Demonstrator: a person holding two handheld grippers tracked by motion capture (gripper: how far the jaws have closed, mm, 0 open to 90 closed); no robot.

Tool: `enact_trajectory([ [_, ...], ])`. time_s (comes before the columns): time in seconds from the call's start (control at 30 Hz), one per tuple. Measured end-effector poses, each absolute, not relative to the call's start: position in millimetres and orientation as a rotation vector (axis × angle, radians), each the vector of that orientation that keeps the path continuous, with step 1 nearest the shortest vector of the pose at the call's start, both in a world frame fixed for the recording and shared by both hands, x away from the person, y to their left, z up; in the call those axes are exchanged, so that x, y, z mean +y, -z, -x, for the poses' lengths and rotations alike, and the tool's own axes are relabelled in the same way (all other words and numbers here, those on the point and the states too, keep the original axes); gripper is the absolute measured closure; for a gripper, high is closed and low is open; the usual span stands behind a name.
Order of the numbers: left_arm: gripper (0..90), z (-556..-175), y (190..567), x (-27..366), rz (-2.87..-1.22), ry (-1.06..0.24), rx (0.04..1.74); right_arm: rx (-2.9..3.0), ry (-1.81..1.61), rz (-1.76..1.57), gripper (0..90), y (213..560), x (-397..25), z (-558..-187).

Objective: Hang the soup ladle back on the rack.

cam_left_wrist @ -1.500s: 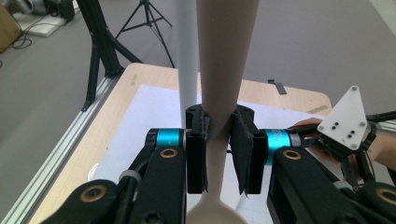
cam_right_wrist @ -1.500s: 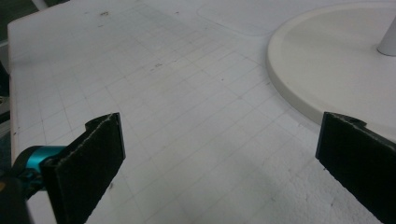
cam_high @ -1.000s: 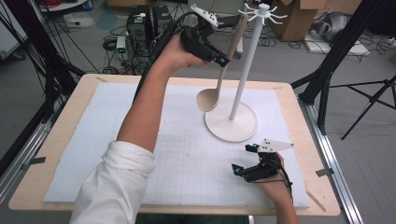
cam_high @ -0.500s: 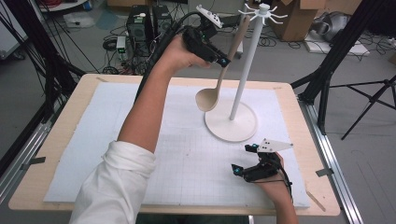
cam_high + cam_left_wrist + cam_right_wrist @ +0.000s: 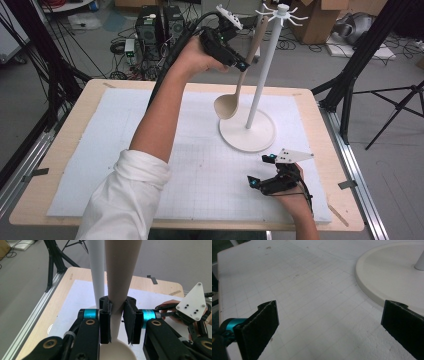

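A cream ladle (image 5: pixel 227 106) hangs bowl-down above the table, its long handle running up beside the white stand's pole (image 5: pixel 261 75). My left gripper (image 5: pixel 239 64) is raised high and shut on the handle. In the left gripper view the jaws (image 5: pixel 117 315) clamp the handle (image 5: pixel 120 277) just above the bowl (image 5: pixel 117 351), with the pole (image 5: pixel 96 272) right behind. The handle's top end lies near the hooks (image 5: pixel 282 12) on the stand. My right gripper (image 5: pixel 259 171) rests low at the front right and is open, with bare mat between its pads (image 5: pixel 265 320).
The stand's round base (image 5: pixel 247 132) sits on the white gridded mat (image 5: pixel 100 150), close to my right gripper; its rim (image 5: pixel 392 277) lies just ahead of the right jaw. Black tripods and cables surround the wooden table (image 5: pixel 330 135).
My left gripper has shifted the ladle slightly right, closer to the pole. The right gripper has stayed still.
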State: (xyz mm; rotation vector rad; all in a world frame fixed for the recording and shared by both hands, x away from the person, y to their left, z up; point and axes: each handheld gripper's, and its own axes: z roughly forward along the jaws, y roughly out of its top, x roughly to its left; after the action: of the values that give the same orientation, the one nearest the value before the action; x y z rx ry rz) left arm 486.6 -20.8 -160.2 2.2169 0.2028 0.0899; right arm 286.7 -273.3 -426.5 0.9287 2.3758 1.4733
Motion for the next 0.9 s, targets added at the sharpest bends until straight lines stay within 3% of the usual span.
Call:
enact_trajectory([
  [0.57,75.2,-488,162,-25,-2.246,-0.134,0.239,2.376,-1.475,-0.923,0.4,426,-273,-286],
  [0.9,61.1,-483,160,-2,-2.209,-0.116,0.276,2.384,-1.467,-0.915,0.4,426,-270,-286],
])
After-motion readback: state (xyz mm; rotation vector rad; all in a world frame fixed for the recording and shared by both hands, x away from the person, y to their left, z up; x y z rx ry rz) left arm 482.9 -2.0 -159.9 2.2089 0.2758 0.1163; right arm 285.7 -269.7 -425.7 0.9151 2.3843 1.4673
